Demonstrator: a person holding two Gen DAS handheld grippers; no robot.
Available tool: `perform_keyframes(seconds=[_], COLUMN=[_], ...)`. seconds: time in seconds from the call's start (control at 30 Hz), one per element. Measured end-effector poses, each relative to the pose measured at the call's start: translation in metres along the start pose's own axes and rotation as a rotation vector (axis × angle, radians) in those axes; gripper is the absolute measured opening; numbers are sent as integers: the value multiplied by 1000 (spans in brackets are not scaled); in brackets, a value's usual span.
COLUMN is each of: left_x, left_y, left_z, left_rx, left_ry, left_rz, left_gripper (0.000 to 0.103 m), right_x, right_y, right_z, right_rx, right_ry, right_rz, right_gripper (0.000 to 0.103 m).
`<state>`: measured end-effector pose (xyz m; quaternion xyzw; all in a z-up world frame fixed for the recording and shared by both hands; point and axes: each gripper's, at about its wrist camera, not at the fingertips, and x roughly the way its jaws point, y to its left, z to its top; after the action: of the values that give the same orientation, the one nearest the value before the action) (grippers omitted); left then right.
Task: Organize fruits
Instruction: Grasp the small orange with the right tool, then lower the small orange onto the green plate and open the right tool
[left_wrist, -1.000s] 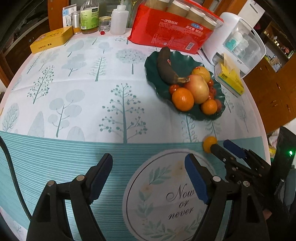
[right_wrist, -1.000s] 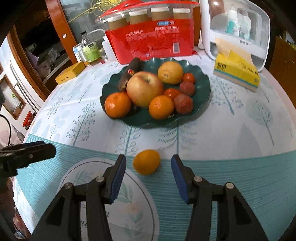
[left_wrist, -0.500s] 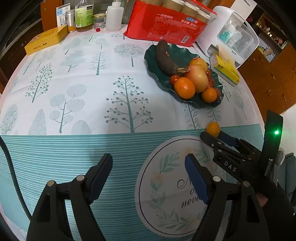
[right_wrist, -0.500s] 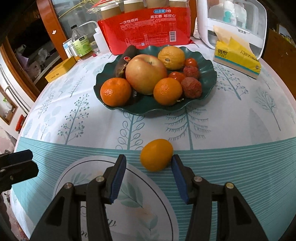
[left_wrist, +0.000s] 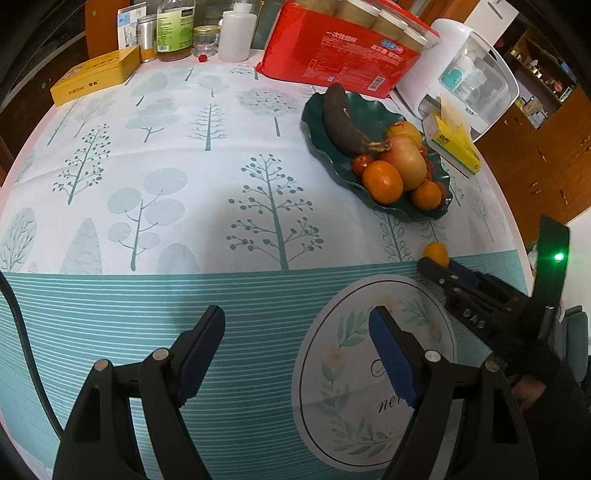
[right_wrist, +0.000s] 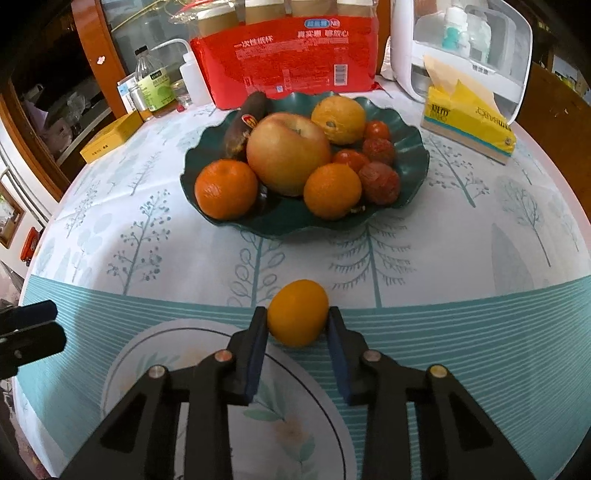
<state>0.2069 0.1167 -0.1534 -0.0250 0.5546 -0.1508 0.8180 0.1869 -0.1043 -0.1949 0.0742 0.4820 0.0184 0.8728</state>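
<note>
A small orange fruit lies on the tablecloth in front of the dark green fruit plate. My right gripper is shut on this small orange, both pads touching its sides. It also shows in the left wrist view, at the tip of the right gripper. The plate holds an apple, oranges, a dark banana and small red fruits. My left gripper is open and empty, low over the striped cloth.
A red package and a white appliance stand behind the plate. A yellow tissue box sits right of it. Bottles and a yellow tin stand at the far left edge.
My right gripper has moved forward around the small orange and closed on it. The left gripper stays open and has drifted slightly.
</note>
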Motion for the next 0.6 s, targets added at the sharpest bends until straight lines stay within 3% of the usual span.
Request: perform_keyframes(seconds=[0.13,0.6], left_x=[-2,-1], left_y=[8,31], left_z=[1,3], left_rx=[-16,-64], left_ry=[-4,4], left_rz=[-1,13], left_gripper=[79,79], right_x=[-11,-22], right_y=[4,-11], right_z=[15,101], right_rx=[-58,-50], right_ry=[-27,-157], right_rz=[-29,-64], right_gripper=[32,32])
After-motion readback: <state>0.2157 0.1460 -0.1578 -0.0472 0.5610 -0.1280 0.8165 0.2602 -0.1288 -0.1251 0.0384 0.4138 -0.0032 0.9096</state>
